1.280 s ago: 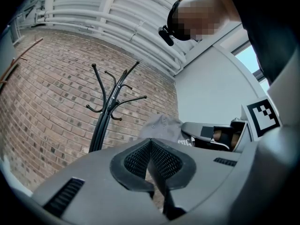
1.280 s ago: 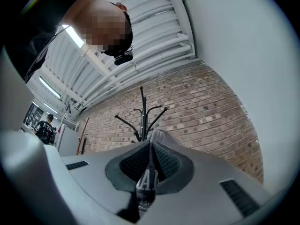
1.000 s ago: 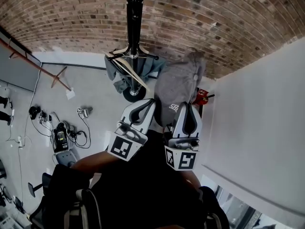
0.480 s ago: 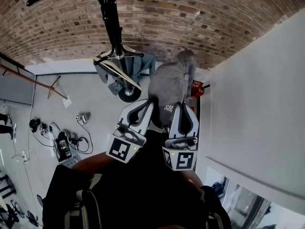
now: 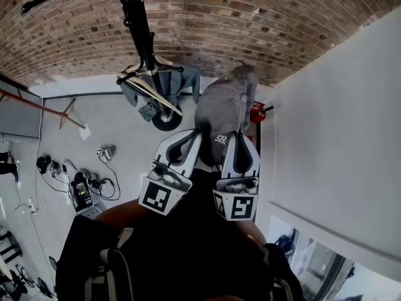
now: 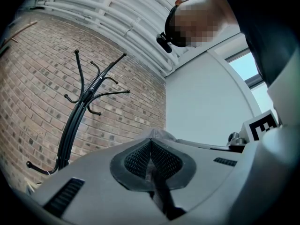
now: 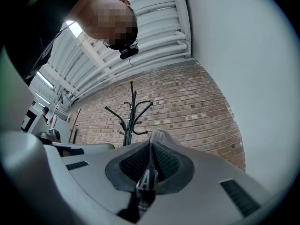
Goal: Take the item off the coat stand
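Grey cap point(image 5: 227, 104), pinched by left gripper point(image 5: 198, 135) and right gripper point(image 5: 235, 137), white lettering point(image 5: 219, 139) possibly "HS"

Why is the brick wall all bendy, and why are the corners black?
Head view: the wide lens bows the brick wall into an arch. Left gripper view: the coat stand curves, corners go black. Right gripper view: black corners too.

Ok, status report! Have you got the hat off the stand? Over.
Left gripper and right gripper both shut on the grey cap. Cap off the coat stand, held apart from it. Nothing in the way. Over.
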{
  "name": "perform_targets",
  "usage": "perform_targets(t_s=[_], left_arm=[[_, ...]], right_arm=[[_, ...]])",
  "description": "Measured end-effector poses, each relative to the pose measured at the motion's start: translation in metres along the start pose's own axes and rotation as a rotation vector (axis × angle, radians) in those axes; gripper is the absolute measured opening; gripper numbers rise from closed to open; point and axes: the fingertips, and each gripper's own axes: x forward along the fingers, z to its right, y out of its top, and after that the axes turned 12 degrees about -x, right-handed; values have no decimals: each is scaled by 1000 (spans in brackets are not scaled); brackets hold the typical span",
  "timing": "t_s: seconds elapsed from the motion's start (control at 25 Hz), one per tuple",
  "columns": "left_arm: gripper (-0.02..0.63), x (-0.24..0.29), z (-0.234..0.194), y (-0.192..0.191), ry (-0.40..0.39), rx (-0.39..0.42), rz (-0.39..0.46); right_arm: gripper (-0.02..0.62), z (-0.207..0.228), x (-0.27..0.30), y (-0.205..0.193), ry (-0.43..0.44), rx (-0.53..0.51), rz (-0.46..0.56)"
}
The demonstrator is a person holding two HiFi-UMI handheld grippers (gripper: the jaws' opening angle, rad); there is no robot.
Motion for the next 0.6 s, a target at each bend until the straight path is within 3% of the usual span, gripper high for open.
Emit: perform_targets(t_s=[0.6], left_arm=[[18, 9, 4, -4, -7, -22, 3]], right_arm=[[34, 6, 5, -13, 6, -3, -26]])
